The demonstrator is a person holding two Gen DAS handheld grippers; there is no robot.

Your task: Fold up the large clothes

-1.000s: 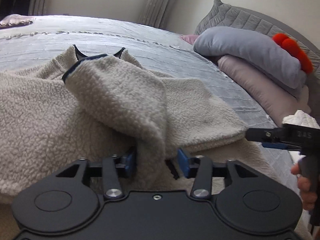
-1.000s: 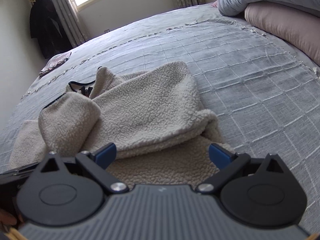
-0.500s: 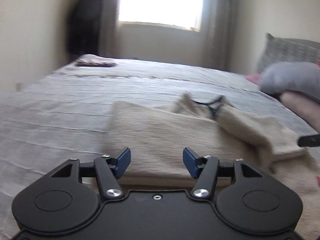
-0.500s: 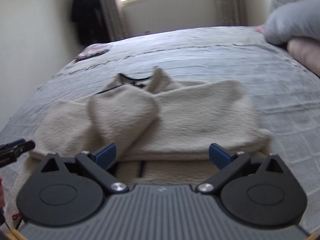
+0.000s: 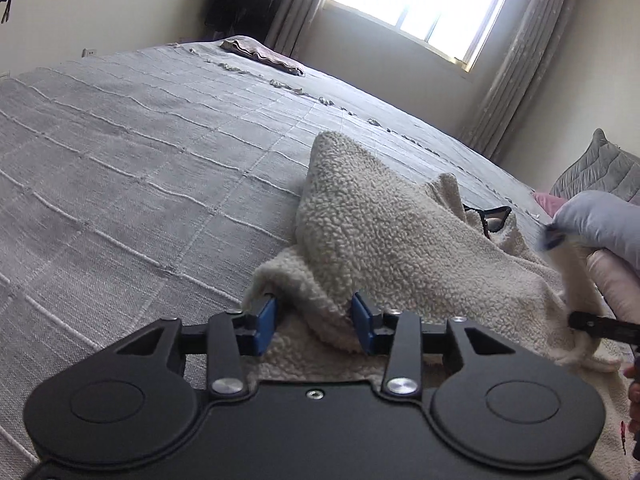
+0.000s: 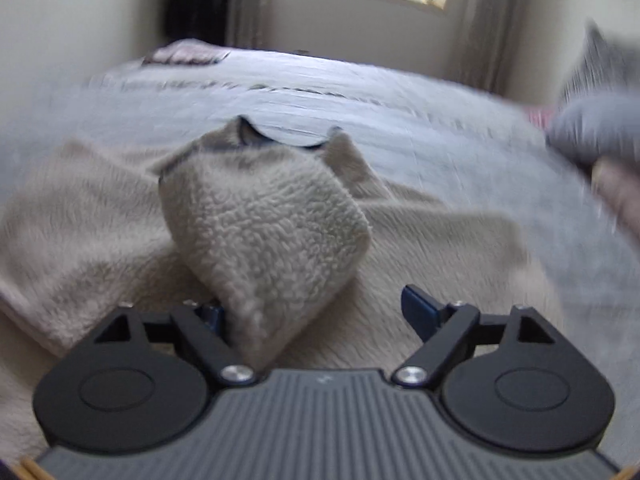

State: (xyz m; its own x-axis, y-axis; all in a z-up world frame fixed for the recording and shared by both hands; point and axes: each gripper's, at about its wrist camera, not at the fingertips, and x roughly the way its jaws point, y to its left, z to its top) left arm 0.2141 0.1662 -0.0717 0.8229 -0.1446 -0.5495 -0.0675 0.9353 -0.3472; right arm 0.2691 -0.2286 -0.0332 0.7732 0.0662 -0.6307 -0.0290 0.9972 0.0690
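Since half a second ago, left gripper point(image 5: 314, 322) closed in; fleece jacket point(image 5: 384, 240) fold between spread jaws, lower centre. Right gripper point(image 6: 316, 314) spread wide, fleece bulging against its left pad; grip unclear, view blurred.

The left tongs point(image 5: 314, 326), free of cloth half a second ago, now sit at the fleece point(image 5: 400, 248) edge with a fold between their pads. A fleece flap now rises against the right tongs point(image 6: 316, 316).

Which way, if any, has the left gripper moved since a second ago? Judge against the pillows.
Yes. The left gripper swung left: the pillows slid to the right edge and the window came into view.
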